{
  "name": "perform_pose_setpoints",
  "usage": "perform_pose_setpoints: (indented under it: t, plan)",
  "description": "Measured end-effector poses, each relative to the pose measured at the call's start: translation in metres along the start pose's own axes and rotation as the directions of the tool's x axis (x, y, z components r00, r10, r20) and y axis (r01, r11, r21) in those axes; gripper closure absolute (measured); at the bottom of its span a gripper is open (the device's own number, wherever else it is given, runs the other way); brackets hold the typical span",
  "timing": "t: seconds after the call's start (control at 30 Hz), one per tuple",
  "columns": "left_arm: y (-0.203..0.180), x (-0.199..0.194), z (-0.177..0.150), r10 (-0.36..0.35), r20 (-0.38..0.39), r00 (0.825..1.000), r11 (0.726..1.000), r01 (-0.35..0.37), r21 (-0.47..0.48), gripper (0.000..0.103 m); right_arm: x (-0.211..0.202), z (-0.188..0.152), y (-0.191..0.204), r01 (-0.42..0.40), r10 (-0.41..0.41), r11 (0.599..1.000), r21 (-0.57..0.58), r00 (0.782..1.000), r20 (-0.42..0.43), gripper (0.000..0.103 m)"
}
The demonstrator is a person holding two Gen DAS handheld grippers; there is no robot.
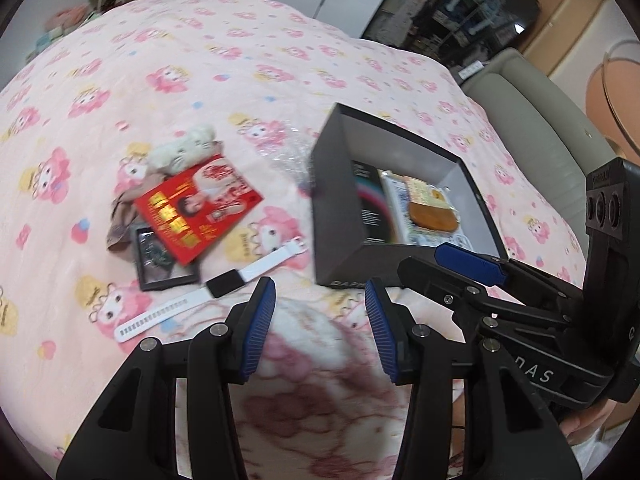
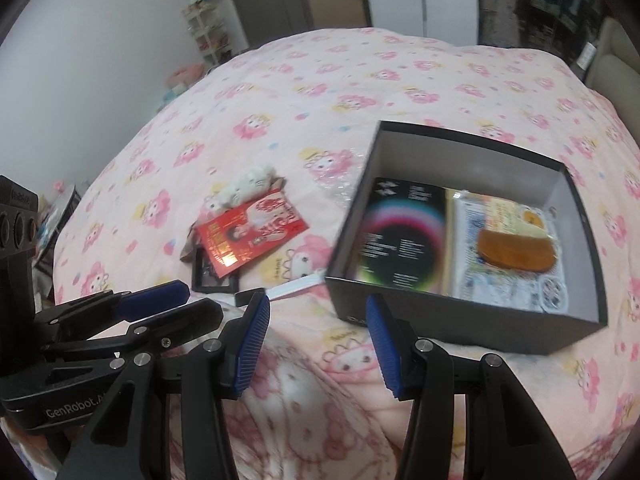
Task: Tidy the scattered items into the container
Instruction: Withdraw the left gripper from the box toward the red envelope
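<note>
**Both grippers hanging empty beside the black box**

While I am holding both tools over the pink cartoon-print blanket [image 1: 168, 52], my left gripper [image 1: 320, 332] is standing with its blue pads parted and nothing between them, only blanket showing in the gap. My right gripper [image 2: 318, 344] is standing the same way, parted and empty, touching nothing.

Taking the black box [image 1: 340, 216] as my landmark: it is sitting open on the blanket, and inside it a dark card with a rainbow ring [image 2: 394, 236] is lying beside a pale printed packet with an amber-brown oval piece [image 2: 516, 250] on top. Just left of the box, a white strap with a black square block [image 1: 224, 284] is stretching away from it. Further left, a red printed booklet [image 1: 198, 208] is lying over a dark framed case [image 1: 164, 266], with a white plush cat [image 1: 186, 150] and a brown cloth [image 1: 124, 216] beside it. Crinkled clear plastic [image 1: 290, 160] is lying against the box's left wall.

From the left wrist I am seeing the whole strap and my right gripper reaching toward the box's near edge, plus a grey sofa [image 1: 532, 128] behind the box. From the right wrist I am seeing deeper into the box, and my left gripper covering most of the strap.

Lettering on the tool body is reading "GenRobot.AI"; the box's near wall is showing "DAPH", the rest hidden. The booklet's print is too blurred to read.
</note>
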State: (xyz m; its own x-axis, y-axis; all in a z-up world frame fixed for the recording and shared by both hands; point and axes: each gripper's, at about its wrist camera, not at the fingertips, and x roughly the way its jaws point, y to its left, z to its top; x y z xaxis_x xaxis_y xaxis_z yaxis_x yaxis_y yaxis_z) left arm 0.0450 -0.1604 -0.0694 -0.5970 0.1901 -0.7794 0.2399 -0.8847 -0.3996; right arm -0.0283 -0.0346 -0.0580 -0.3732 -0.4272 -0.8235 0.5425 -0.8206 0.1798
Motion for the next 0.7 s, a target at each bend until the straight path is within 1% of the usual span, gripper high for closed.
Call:
perform_pose_setpoints:
  t: [0.13, 0.33, 0.6, 0.7]
  plan:
    - [0.023, -0.001, -0.001, 0.025, 0.0, 1.0, 0.999, -0.025, -0.035, 0.056, 0.022, 0.006, 0.015, -0.041, 0.04, 0.999, -0.021, 0.998, -0.041, 0.057]
    - [0.055, 0.004, -0.003, 0.027, -0.01, 1.0, 0.995, -0.028, -0.095, 0.056, 0.05, 0.017, 0.035, -0.087, 0.081, 0.995, -0.052, 0.991, -0.107, 0.057]
    - [0.091, 0.018, 0.002, 0.013, -0.02, 1.0, 0.984, -0.016, -0.176, 0.056, 0.078, 0.033, 0.05, -0.088, 0.073, 0.992, -0.094, 0.986, -0.152, 0.057]
    - [0.105, 0.026, 0.008, 0.017, -0.024, 1.0, 0.979, -0.021, -0.203, 0.056, 0.089, 0.037, 0.05, -0.069, 0.053, 0.993, -0.098, 0.985, -0.163, 0.056]
